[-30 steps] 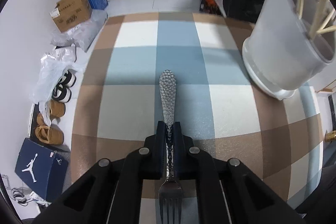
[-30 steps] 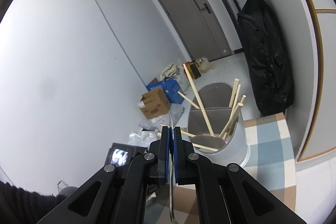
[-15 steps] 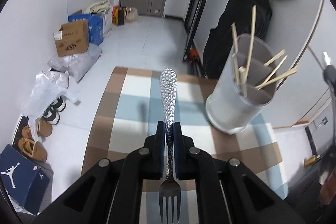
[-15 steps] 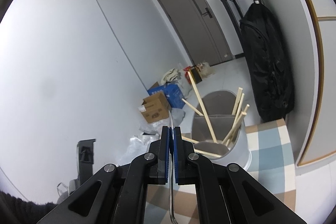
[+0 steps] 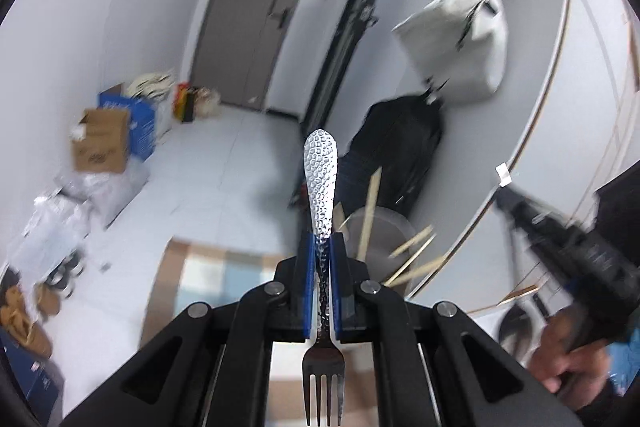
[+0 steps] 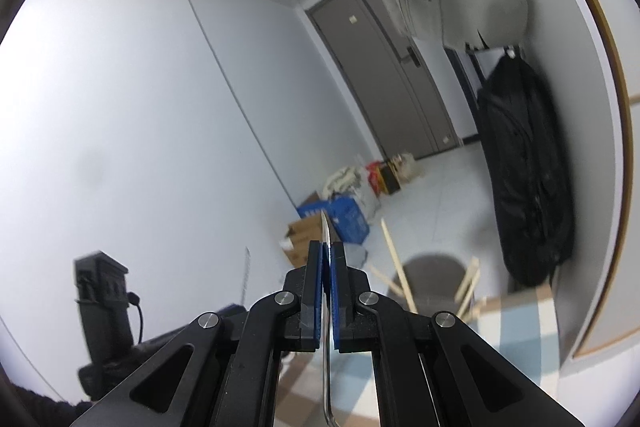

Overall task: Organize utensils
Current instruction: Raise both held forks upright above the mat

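Left wrist view: showing left claw (image 5: 322, 255) pinching a fork (image 5: 321, 195) around mid-handle, pads pressed together on the metal. Fork lying along the claw's own line, hammered handle end sticking forward past the fingertips, tines pointing back toward the camera. Handle silver, dimpled, widening to a rounded tip; four tines, plain and smooth.

Sitting just ahead and slightly right of that handle tip: translucent holder cup (image 5: 380, 239), open mouth facing up, several wooden chopsticks (image 5: 370, 215) leaning out of it at mixed angles. Cup standing near the far edge of the checked tabletop (image 5: 192, 279), close to the curved white wall. Lying lower than the claw, so handle end probably needing to tip downward to enter the mouth. Chopsticks crossing the opening, likely getting in the way of a straight drop.

Also catching the right claw (image 5: 516, 203) at the right edge, blurred, a hand (image 5: 568, 355) behind it.

Right wrist view: showing right claw (image 6: 329, 259) pinching a thin metal utensil (image 6: 326, 307) edge-on, long axis along the claw, kind not readable from this angle. Cup (image 6: 434, 279) lying ahead and to the right, below the fingertips, chopsticks fanning out. Left claw's fork visible as a thin sliver at left.

Both claws near the cup; left one looking more directly lined up with it, judging from the handle tip overlapping the cup rim.
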